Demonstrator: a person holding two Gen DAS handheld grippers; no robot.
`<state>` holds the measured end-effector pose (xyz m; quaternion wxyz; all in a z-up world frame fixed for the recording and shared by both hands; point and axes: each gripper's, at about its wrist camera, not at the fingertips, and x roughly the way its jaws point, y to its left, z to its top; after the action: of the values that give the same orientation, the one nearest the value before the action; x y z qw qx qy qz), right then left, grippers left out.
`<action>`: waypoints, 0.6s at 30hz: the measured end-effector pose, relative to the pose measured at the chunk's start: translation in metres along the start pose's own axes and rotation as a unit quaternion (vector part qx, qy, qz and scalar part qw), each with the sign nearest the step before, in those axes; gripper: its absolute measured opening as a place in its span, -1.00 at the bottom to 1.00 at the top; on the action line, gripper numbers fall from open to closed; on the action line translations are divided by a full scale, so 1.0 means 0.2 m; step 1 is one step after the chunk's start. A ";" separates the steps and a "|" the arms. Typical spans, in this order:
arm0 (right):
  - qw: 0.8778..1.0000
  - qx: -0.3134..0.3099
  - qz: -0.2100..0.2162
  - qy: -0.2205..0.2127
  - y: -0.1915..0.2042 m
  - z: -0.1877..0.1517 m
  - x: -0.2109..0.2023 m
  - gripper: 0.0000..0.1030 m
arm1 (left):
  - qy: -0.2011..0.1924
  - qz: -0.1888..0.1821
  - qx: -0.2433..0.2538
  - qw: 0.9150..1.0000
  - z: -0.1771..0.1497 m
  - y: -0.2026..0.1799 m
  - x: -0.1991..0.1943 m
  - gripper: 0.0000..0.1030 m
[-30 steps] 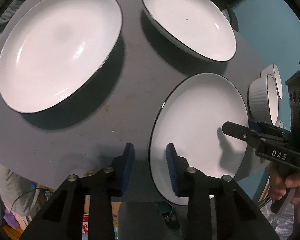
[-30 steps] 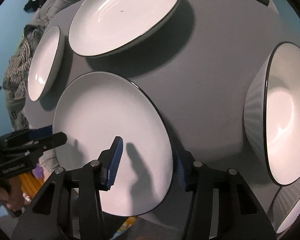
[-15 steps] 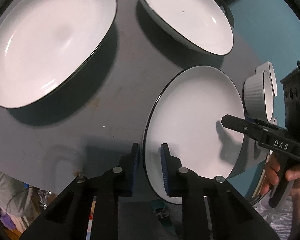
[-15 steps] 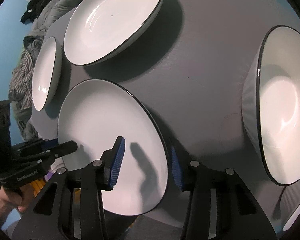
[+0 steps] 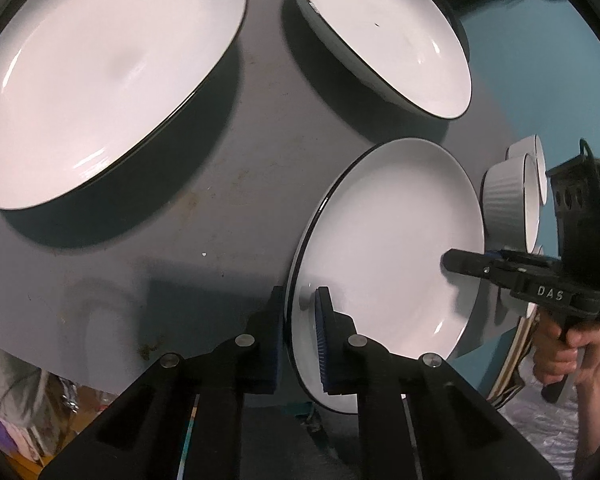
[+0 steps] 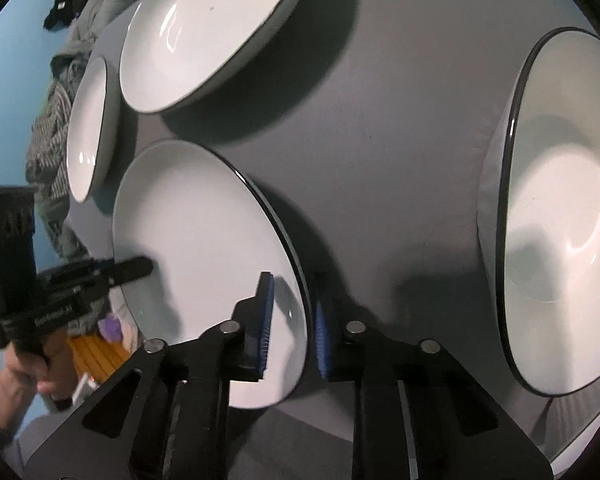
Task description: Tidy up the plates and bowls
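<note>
Around the near plate [image 5: 388, 240], clamped by both grippers' jaws, lie two large plates [image 5: 100, 80] and ribbed bowls [image 5: 508, 200].

Three plates sat apart on the counter [image 5: 204, 184]. The near plate [image 5: 388, 248] lay at the counter's front edge. Behind it to the left sat a big plate [image 5: 100, 80], and behind it to the right sat a far plate [image 5: 384, 28]. Small bowls [image 5: 508, 200] stood just right of the near plate. In the right wrist view, a big bowl [image 6: 564, 216] sat well to the right of the near plate.
</note>
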<state>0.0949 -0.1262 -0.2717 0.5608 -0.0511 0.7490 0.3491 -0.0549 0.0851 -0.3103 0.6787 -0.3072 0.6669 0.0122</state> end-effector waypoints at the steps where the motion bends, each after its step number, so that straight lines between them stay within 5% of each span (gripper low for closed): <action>1: 1.000 -0.002 0.002 0.001 0.00 0.00 0.00 -0.71 | 0.000 0.003 0.004 1.000 -0.01 -0.01 0.00 -0.74; 18: 1.000 0.005 0.008 0.010 -0.01 0.03 0.00 -0.74 | 0.029 -0.012 0.017 0.999 0.05 0.07 -0.04 -0.78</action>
<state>0.1001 -0.1248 -0.2723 0.5506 -0.0460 0.7568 0.3493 -0.0529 0.1041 -0.3104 0.6642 -0.3035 0.6829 -0.0165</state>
